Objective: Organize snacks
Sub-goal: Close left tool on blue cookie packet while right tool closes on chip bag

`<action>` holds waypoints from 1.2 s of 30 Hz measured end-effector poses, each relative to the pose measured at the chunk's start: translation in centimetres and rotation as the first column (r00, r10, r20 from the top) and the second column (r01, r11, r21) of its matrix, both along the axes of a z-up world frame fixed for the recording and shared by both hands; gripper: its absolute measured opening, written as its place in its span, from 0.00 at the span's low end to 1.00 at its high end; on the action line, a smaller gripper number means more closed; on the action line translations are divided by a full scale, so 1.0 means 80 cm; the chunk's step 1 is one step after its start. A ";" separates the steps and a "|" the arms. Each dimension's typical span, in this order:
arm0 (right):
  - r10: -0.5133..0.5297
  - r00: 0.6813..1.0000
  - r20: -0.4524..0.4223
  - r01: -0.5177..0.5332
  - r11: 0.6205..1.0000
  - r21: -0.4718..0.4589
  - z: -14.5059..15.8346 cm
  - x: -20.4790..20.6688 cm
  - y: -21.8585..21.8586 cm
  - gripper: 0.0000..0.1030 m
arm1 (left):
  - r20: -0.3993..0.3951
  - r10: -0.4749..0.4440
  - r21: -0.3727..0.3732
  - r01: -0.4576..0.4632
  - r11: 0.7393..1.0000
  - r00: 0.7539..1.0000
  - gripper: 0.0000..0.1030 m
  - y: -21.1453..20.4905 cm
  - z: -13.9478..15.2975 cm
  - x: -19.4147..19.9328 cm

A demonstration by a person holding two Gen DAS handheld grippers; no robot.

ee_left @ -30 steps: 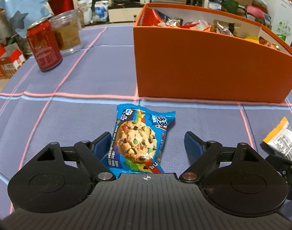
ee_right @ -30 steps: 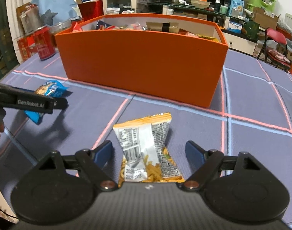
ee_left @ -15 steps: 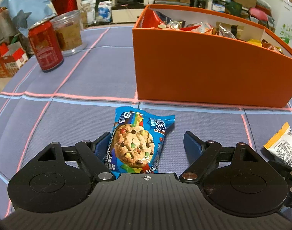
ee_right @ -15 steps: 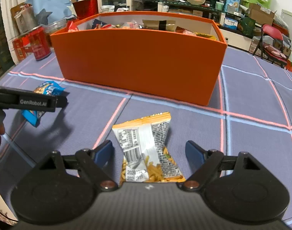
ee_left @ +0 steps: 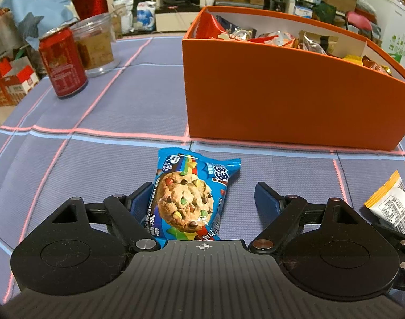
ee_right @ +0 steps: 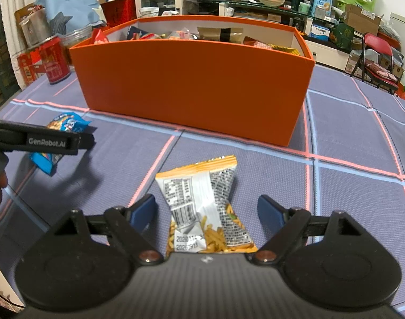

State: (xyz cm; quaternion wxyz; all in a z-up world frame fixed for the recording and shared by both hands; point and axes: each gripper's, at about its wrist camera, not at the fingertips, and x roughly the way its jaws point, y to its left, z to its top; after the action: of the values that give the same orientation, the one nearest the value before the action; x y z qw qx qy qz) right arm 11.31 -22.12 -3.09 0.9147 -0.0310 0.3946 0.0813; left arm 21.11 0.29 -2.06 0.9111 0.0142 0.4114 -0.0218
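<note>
The orange box (ee_right: pixel 191 85), already stocked, is seen on the checked cloth (ee_left: pixel 117 111) in a cluttered room. Before it the cookie packet (ee_left: pixel 187 196) is straddled by the left gripper (ee_left: pixel 202 199), the crisp packet (ee_right: pixel 202 207) by the right gripper (ee_right: pixel 206 212), both spread, nothing clasped. Light, crinkly and crushable, they are best pinched across the middle.
</note>
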 end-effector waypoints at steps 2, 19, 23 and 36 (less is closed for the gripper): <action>0.001 1.000 0.000 -0.001 1.000 0.000 0.000 0.000 0.000 0.82 | 0.000 0.001 -0.001 -0.001 1.000 1.000 0.62 -0.001 0.000 0.000; 0.004 1.000 0.000 -0.004 1.000 0.002 0.000 -0.001 0.000 0.81 | 0.002 -0.012 -0.008 0.012 1.000 1.000 0.49 -0.004 0.001 -0.001; 0.013 1.000 -0.001 -0.013 1.000 0.000 0.001 -0.003 0.001 0.75 | 0.003 -0.018 -0.009 0.018 1.000 1.000 0.46 -0.006 0.002 -0.002; 0.025 1.000 0.012 -0.025 1.000 0.019 0.009 -0.007 -0.004 0.41 | -0.008 -0.056 -0.061 0.056 0.997 0.998 0.19 -0.005 0.011 -0.006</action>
State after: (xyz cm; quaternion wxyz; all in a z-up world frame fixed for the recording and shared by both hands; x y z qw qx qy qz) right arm 10.77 -22.40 -2.34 0.9161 -0.0276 0.3882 0.0964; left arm 20.62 -0.12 -1.16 0.9081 -0.0022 0.4144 -0.0599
